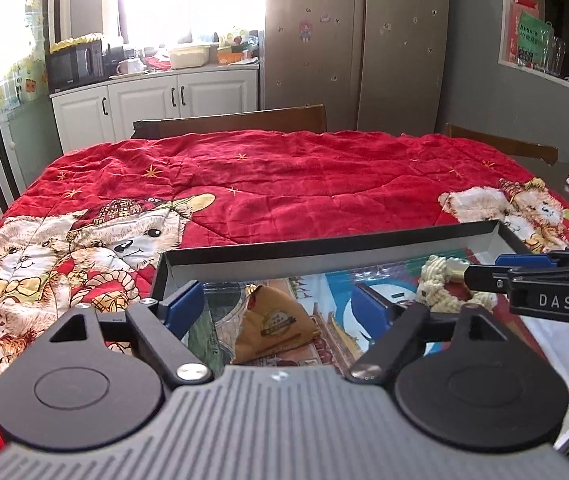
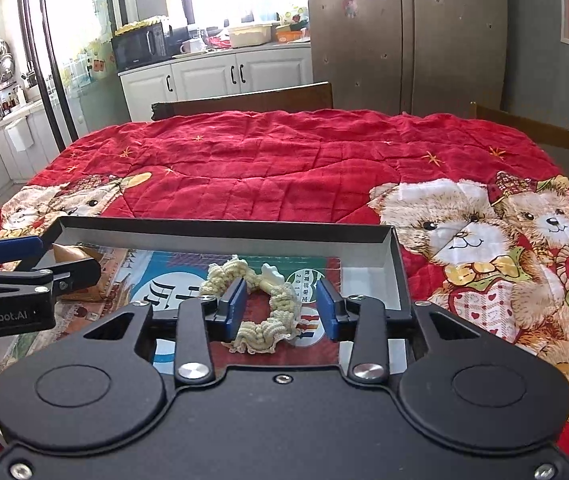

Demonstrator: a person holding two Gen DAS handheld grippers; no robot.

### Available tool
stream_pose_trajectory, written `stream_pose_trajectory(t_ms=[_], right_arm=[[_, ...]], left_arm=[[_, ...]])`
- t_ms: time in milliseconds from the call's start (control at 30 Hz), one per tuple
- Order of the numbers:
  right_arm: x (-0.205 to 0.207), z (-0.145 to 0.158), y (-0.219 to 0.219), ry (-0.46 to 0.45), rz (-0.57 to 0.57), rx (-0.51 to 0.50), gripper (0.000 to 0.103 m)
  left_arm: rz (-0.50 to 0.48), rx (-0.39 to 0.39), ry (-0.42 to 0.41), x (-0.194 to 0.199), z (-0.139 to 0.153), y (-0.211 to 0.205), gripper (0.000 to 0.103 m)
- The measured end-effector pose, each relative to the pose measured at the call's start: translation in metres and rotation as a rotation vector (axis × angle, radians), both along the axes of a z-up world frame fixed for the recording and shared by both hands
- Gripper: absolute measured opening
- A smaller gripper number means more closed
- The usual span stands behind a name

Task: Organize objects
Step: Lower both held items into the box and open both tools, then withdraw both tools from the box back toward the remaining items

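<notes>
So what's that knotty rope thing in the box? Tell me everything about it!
The rope toy looks like thick cream cotton cord, braided and knotted into a curved, loopy shape with frayed ends. A small white piece sits at its far end. It lies flat inside the shallow black tray, on a colourful printed sheet. The right gripper is open around it, one blue pad at each side; whether they touch it is unclear.
</notes>
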State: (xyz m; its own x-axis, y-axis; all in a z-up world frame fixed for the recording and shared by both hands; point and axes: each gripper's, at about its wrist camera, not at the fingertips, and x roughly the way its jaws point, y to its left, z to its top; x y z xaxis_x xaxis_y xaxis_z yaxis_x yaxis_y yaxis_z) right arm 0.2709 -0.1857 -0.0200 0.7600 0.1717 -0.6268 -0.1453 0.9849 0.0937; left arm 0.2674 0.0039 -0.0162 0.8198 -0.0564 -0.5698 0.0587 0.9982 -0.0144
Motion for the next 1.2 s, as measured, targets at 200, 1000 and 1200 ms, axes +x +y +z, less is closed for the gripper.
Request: stream_pose_trajectory(t_ms=[200,1000,1200], right_arm=[[-0.016,0.013,0.002,-0.025,0.018,-0.007,0.041],[-0.084,0.050,0.006,-0.082,0.081,-0.042,0.046],[-0.102,0.058,0.002,-0.098,0.089,-0.033,0.046]], left_arm=[[0.001,-0.004,-0.025,-0.011,0.009,0.000,0.096],[0.006,-0.001,-0.099,-0.061,0.045,-0.001,0.103],[-0.010,0.005,-0.124,-0.079,0.056,-0.004,0.103]])
